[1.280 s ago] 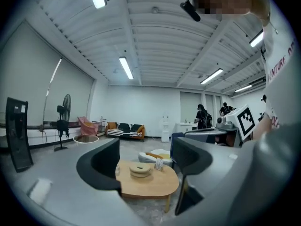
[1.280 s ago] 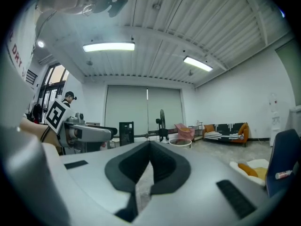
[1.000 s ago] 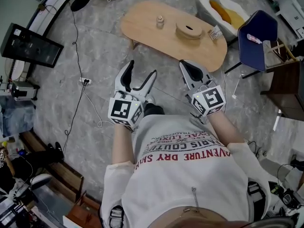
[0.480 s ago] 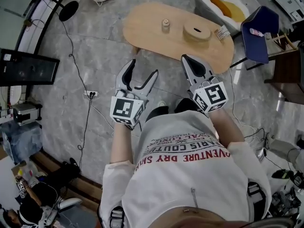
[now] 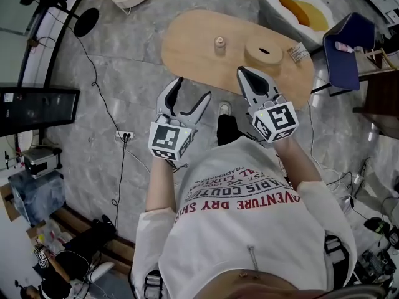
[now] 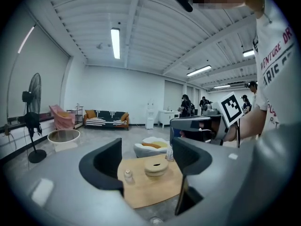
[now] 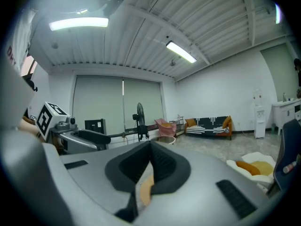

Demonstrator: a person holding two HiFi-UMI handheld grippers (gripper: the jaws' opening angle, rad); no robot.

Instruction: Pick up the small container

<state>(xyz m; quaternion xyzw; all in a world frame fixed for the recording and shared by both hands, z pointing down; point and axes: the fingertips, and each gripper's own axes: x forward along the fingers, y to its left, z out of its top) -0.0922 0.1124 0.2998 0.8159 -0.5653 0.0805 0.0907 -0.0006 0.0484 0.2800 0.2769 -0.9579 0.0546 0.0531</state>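
Small container point(image 5: 219, 43) stands upright on the oval wooden table point(image 5: 187, 48), beside a round wooden block point(image 5: 264, 52) (not touching it). Left gripper point(image 5: 192, 91): jaws spread wide, nothing between them. Right gripper point(image 5: 244, 73): jaws closed together, empty.

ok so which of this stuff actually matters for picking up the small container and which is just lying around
For the job:
- small container
- wooden table it stands on
- left gripper, open
- right gripper, shut

Just lying about:
- round wooden box
- small packet
- blue chair
- white floor seat
- monitor
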